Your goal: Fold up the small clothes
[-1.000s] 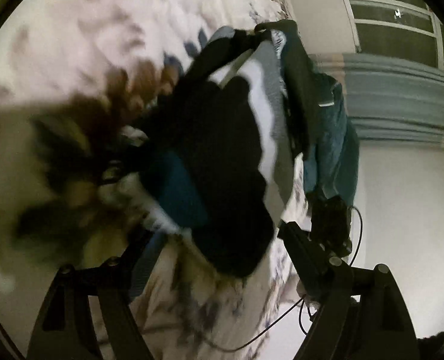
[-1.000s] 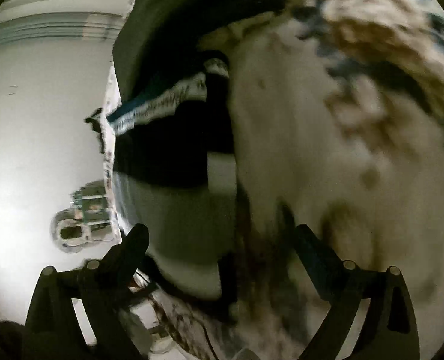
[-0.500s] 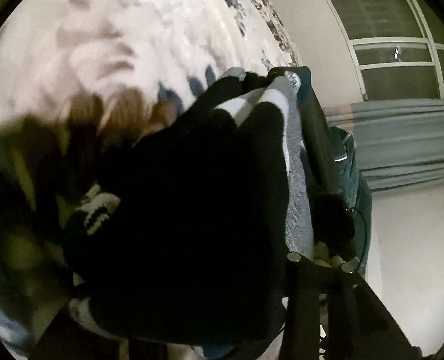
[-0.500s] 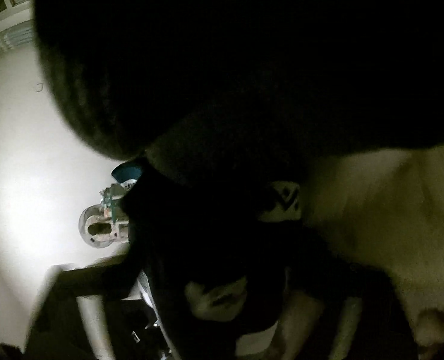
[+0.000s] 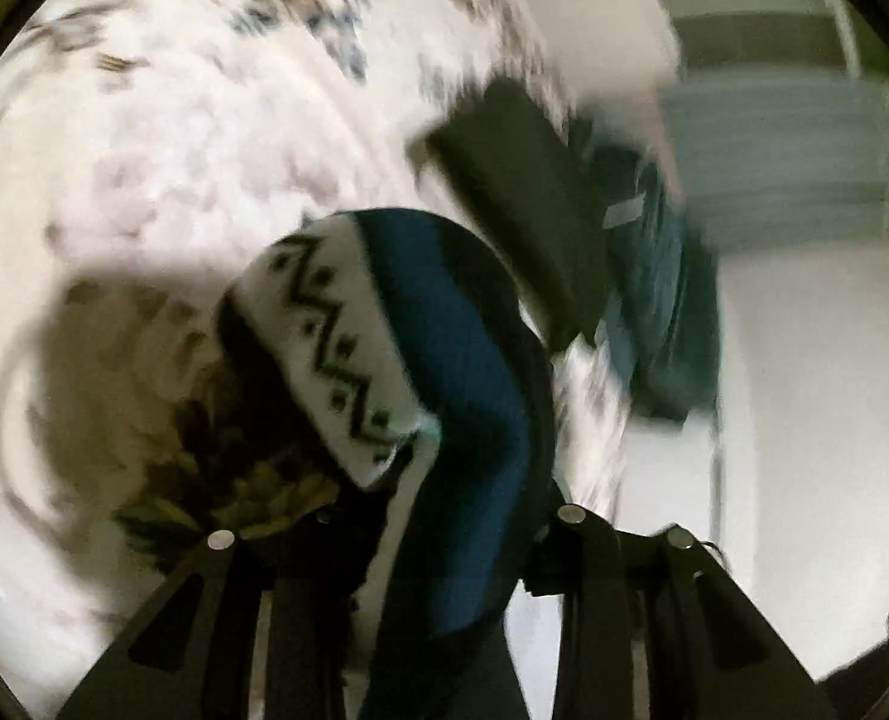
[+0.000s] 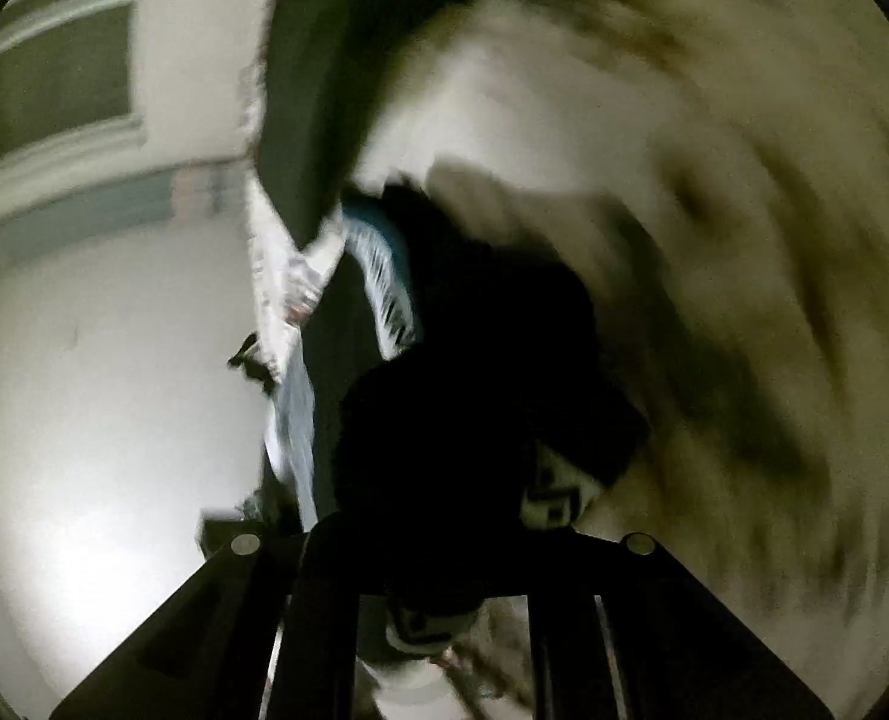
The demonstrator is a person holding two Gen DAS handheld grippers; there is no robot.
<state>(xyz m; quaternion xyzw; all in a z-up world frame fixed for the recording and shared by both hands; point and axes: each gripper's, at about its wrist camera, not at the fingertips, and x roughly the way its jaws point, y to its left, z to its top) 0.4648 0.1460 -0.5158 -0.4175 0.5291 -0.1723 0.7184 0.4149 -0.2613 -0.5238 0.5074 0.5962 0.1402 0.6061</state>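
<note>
A small knit garment (image 5: pixel 444 360), black and blue with a white zigzag-patterned band, hangs from my left gripper (image 5: pixel 444 546), which is shut on it above the floral bedspread (image 5: pixel 174 120). In the right wrist view the same dark garment (image 6: pixel 462 390) fills the space between the fingers of my right gripper (image 6: pixel 438 564), which is shut on it. Its patterned white band (image 6: pixel 384 288) shows at the upper left. Both views are blurred by motion.
A folded dark garment (image 5: pixel 522 204) and a teal garment (image 5: pixel 666 300) lie at the bed's edge, the dark one also in the right wrist view (image 6: pixel 312 90). Beyond the edge are a pale floor (image 5: pixel 804 420), a window and grey curtain (image 5: pixel 804 168).
Both grippers have closed on the knit garment and lifted it off the bedspread. It had covered both cameras half a second ago and now hangs lower, showing the patterned band.
</note>
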